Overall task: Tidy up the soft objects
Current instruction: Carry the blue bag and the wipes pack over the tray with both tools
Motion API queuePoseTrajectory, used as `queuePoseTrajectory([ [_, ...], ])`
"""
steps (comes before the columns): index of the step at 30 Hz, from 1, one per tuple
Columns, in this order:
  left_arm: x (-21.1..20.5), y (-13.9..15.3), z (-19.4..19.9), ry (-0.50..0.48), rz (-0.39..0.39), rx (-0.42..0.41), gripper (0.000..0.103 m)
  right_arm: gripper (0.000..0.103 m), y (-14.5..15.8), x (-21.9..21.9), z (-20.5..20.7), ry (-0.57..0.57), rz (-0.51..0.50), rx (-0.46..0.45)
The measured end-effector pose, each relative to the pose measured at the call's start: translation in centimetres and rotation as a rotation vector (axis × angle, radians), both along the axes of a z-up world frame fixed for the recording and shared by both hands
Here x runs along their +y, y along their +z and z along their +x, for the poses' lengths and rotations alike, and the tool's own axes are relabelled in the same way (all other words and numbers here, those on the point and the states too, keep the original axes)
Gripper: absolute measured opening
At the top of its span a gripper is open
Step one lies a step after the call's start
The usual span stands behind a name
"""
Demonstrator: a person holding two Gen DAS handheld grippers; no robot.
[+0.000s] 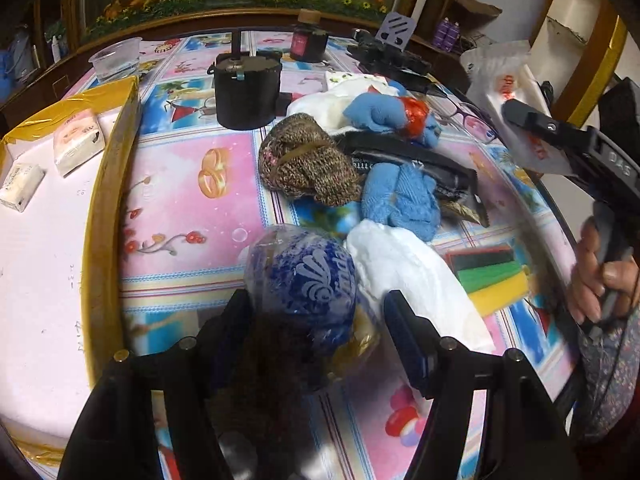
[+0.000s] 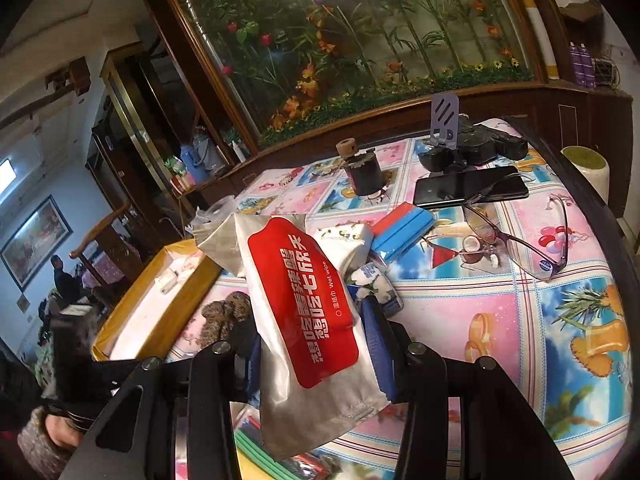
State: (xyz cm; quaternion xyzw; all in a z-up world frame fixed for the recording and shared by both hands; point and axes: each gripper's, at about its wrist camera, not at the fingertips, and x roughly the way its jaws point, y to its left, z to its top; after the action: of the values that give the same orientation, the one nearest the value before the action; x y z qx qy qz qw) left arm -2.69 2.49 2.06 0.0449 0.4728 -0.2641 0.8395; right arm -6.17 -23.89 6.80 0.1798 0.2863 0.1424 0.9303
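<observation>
Left wrist view: the left gripper has its jaws half wide around a blue patterned ball; whether the pads press it I cannot tell. The yellow-edged tray runs at nine o'clock, with bare cloth between. At two o'clock, the right gripper holds a wet wipe pack lifted above the table. Glasses lie near the far edge.

A home: patterned tablecloth, framed picture, eyeglasses.
</observation>
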Motion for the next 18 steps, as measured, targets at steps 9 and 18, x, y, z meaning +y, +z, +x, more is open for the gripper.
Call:
queuePoseTrajectory([
  [9,3.0,1.2,-0.2,0.069,-0.206,-0.069,0.044,0.048,0.7,2.3,-0.3,0.033,0.060,-0.043],
  [18,2.6,1.6,0.4,0.117,-0.215,-0.113,0.044,0.048,0.8,6.0,-0.6,0.083,0.057,-0.048],
])
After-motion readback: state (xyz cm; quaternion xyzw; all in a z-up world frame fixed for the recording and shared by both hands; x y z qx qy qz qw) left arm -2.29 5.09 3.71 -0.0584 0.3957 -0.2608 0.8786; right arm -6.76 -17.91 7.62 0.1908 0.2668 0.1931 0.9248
